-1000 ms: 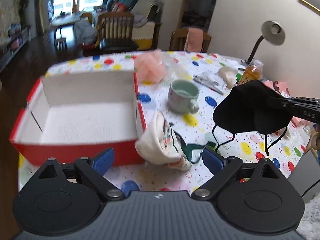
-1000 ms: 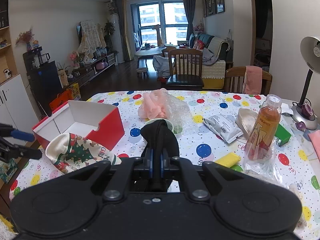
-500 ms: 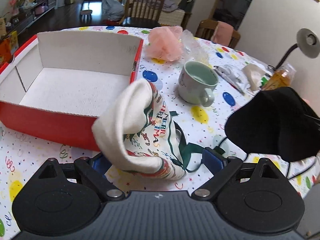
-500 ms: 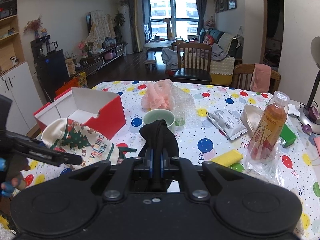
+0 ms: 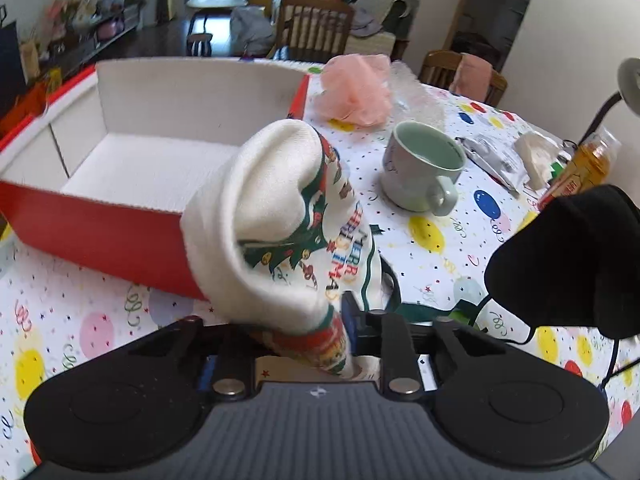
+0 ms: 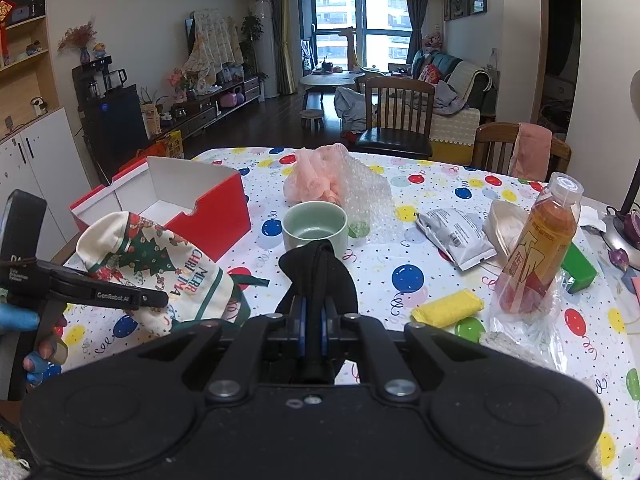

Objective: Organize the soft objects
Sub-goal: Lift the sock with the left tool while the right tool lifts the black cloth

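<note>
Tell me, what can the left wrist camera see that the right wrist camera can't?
Only the left wrist view shows the white floor inside the red box and the mug's handle. Only the right wrist view shows the yellow sponge and the person's hand holding the left gripper, whose jaws are closing on the Christmas stocking. Both show the stocking, box, green mug, pink puff and black mask.

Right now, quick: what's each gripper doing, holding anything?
Left gripper: jaws closing on the Christmas stocking, its cloth pinched between them.
Right gripper: shut on the black face mask, which hangs in front of it.
</note>
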`<state>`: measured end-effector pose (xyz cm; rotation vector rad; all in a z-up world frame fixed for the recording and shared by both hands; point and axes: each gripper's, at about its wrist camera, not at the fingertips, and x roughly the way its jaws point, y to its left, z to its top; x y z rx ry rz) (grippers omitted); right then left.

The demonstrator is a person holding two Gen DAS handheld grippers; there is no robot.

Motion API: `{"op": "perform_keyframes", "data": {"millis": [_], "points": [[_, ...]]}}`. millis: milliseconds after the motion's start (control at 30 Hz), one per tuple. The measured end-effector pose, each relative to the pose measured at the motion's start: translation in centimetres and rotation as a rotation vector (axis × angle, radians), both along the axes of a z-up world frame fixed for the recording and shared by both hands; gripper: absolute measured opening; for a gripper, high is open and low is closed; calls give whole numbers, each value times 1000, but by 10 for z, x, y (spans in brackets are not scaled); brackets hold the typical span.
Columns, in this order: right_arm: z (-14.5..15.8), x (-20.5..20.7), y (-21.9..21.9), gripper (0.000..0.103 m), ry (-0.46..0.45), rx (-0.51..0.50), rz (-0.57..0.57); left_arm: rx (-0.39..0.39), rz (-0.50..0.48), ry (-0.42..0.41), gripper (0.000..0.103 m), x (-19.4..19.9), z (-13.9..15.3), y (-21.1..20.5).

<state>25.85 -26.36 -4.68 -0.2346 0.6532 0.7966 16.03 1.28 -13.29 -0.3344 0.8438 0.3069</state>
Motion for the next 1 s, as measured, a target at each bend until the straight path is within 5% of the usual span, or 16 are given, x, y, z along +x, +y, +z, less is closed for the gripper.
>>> {"op": "perform_keyframes", "data": {"millis": [167, 533, 1000], "points": [[6, -2, -1, 6, -5, 11, 10, -7, -21, -38, 10, -9, 16, 2], [40, -8, 17, 6, -27, 67, 45, -85, -78, -103, 9, -30, 75, 30], [88, -10, 97, 6, -90, 146, 119, 54, -134, -201, 9, -32, 170, 107]]}}
